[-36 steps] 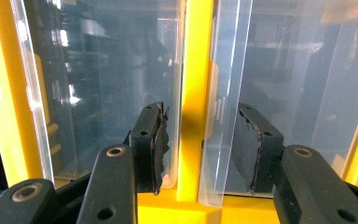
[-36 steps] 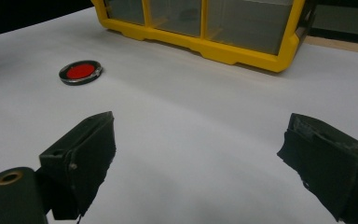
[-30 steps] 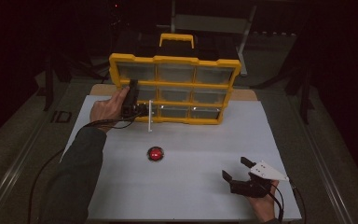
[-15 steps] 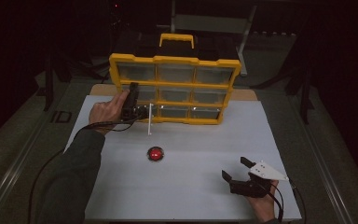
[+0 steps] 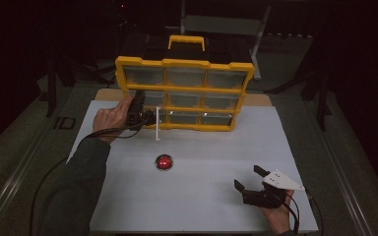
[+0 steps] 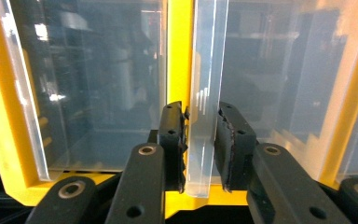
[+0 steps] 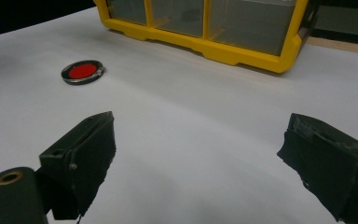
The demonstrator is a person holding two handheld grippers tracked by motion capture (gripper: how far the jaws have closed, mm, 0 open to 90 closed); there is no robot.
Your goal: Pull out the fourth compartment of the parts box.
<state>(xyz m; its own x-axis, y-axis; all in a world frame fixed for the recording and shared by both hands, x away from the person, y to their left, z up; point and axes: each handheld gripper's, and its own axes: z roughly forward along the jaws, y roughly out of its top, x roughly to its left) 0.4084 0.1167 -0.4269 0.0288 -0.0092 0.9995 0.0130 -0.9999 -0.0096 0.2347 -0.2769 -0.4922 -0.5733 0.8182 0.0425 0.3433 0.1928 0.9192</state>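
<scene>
Left hand-held gripper (image 6: 200, 149) sits at the front of the yellow drawer organizer (image 5: 184, 93), at its lower-left drawers. Its jaws have just been closing and now pinch the clear drawer front (image 6: 204, 116), which stands out edge-on from the organizer front. Right hand-held gripper (image 5: 248, 184) rests on the white counter (image 5: 202, 206) well in front of the organizer, toward its right end, jaws spread with nothing between them. A red round disc (image 5: 164, 162) lies on the counter in front of the organizer, between both grippers.
</scene>
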